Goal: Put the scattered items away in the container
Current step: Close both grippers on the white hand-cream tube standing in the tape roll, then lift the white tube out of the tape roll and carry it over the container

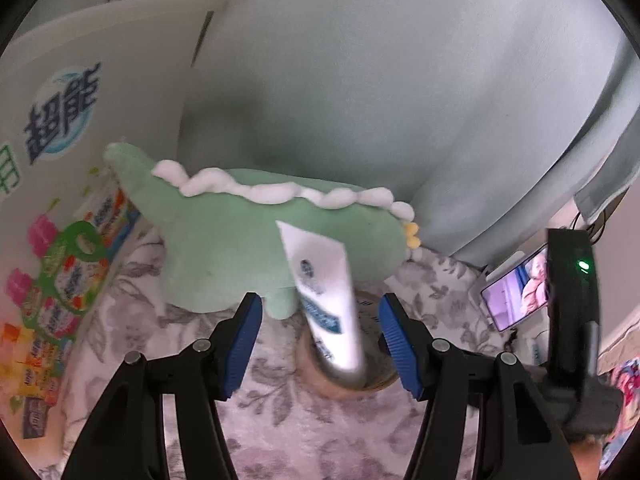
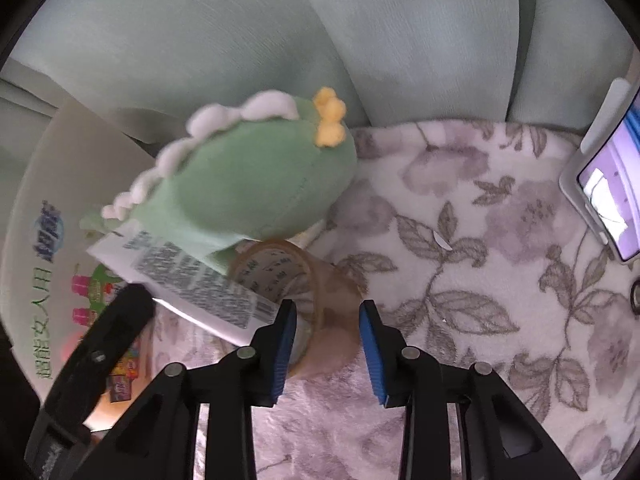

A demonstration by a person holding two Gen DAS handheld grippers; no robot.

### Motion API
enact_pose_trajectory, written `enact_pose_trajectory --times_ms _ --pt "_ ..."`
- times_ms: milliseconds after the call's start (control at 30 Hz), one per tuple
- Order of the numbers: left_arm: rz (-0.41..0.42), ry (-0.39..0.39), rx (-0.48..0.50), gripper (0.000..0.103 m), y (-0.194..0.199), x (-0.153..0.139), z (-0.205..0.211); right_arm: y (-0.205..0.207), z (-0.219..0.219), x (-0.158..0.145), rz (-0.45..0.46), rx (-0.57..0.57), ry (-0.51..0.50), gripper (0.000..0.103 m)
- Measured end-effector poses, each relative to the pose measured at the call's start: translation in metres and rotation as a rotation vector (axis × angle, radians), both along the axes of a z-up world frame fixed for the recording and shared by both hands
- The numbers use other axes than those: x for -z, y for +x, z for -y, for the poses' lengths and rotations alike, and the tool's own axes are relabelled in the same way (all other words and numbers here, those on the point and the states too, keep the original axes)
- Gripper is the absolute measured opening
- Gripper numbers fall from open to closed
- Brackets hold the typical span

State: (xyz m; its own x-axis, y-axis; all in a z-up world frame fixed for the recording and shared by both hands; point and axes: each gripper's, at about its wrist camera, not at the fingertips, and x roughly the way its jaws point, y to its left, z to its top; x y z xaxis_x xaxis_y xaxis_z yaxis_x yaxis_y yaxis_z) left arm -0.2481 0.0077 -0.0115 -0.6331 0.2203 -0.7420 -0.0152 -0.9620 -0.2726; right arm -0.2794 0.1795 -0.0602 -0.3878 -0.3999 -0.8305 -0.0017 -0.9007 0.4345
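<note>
A green plush dinosaur (image 1: 240, 240) with white spikes lies on the floral blanket (image 1: 280, 420). A white tube (image 1: 324, 300) leans with its cap end inside a brown tape roll (image 1: 348, 384). My left gripper (image 1: 320, 344) is open, its blue pads either side of the tube and roll, not touching. In the right wrist view the plush (image 2: 248, 184), the tube (image 2: 192, 284) and the tape roll (image 2: 304, 300) show too. My right gripper (image 2: 326, 348) is open with the roll's near side between its pads. A white printed bag (image 1: 60, 160) stands at the left.
A phone with a lit screen (image 1: 516, 288) leans at the right, also in the right wrist view (image 2: 608, 200). Pale green curtain (image 1: 400, 80) hangs behind. The other gripper's black body (image 1: 572, 320) is at the right; it shows at the lower left in the right view (image 2: 92, 380).
</note>
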Motion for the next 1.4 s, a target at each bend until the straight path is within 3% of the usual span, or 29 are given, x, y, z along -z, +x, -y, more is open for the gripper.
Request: enact_pose_trajectory --times_ms 233,500,567,700,800,1100,1400 --pt "0.045 0.050 -0.045 0.062 -0.014 0.001 0.012 0.022 0.016 -0.026 -0.101 -0.111 0.049 0.036" --pt "0.055 0.028 0.013 0.061 -0.021 0.001 0.004 0.019 0.053 -0.018 -0.155 -0.227 0.080 0.040" --pt "0.053 0.026 0.022 0.060 -0.022 0.003 0.003 0.017 0.056 -0.016 -0.168 -0.231 0.086 0.044" --pt "0.055 0.050 0.027 0.040 -0.024 0.006 0.003 0.015 0.055 -0.012 -0.199 -0.209 0.081 0.046" --pt "0.049 0.063 0.029 0.031 -0.024 0.008 0.001 0.013 0.047 -0.011 -0.202 -0.175 0.040 0.045" --pt "0.025 0.094 0.035 0.024 -0.022 0.008 -0.007 0.019 0.038 -0.013 -0.228 -0.160 0.019 0.039" --pt "-0.018 0.106 0.056 0.023 -0.010 -0.010 -0.009 0.029 0.032 -0.033 -0.277 -0.164 0.016 0.034"
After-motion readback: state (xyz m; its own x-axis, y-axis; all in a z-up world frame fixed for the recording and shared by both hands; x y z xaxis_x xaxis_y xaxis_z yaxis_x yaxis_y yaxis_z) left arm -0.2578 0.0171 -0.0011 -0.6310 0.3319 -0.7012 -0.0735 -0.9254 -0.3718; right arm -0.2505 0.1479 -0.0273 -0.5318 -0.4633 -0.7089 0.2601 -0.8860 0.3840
